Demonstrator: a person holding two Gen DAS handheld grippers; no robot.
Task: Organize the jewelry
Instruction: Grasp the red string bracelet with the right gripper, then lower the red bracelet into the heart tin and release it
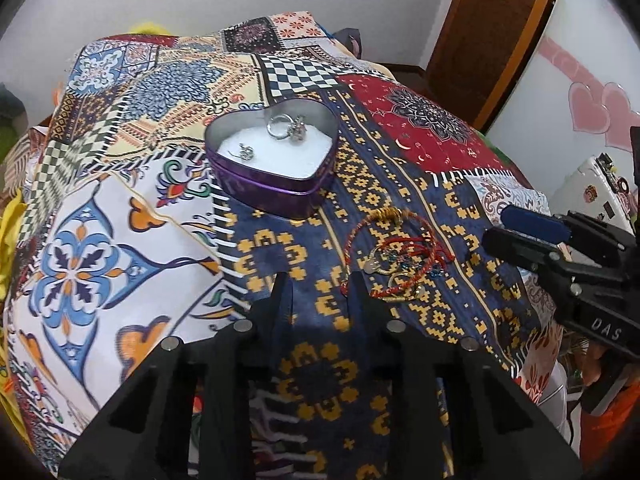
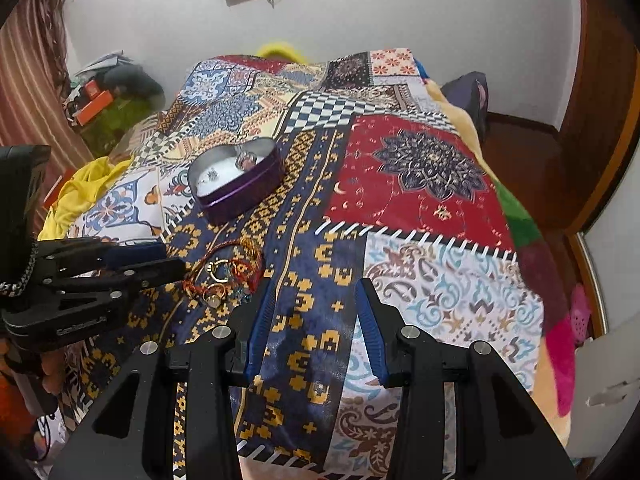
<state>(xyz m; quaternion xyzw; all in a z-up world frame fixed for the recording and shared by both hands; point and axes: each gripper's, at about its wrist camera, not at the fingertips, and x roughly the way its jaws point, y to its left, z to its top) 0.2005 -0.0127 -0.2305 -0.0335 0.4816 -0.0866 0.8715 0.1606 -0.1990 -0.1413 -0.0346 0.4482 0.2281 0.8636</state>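
Note:
A purple heart-shaped tin (image 1: 276,190) with a white lining stands open on the patterned bedspread; silver rings (image 1: 286,126) and a small silver piece (image 1: 246,152) lie in it. It also shows in the right wrist view (image 2: 240,196). A pile of jewelry (image 1: 396,256), red cord bracelets, gold rings and blue beads, lies in front of the tin, and shows in the right wrist view (image 2: 224,276). My left gripper (image 1: 320,284) is open and empty, just left of the pile. My right gripper (image 2: 316,292) is open and empty, right of the pile.
The patchwork bedspread (image 2: 420,184) covers the bed. Yellow cloth (image 2: 80,196) lies at its left edge. A wooden door (image 1: 492,32) and a white cabinet with pink hearts (image 1: 592,108) stand on the right. Clutter (image 2: 104,96) sits by the striped curtain.

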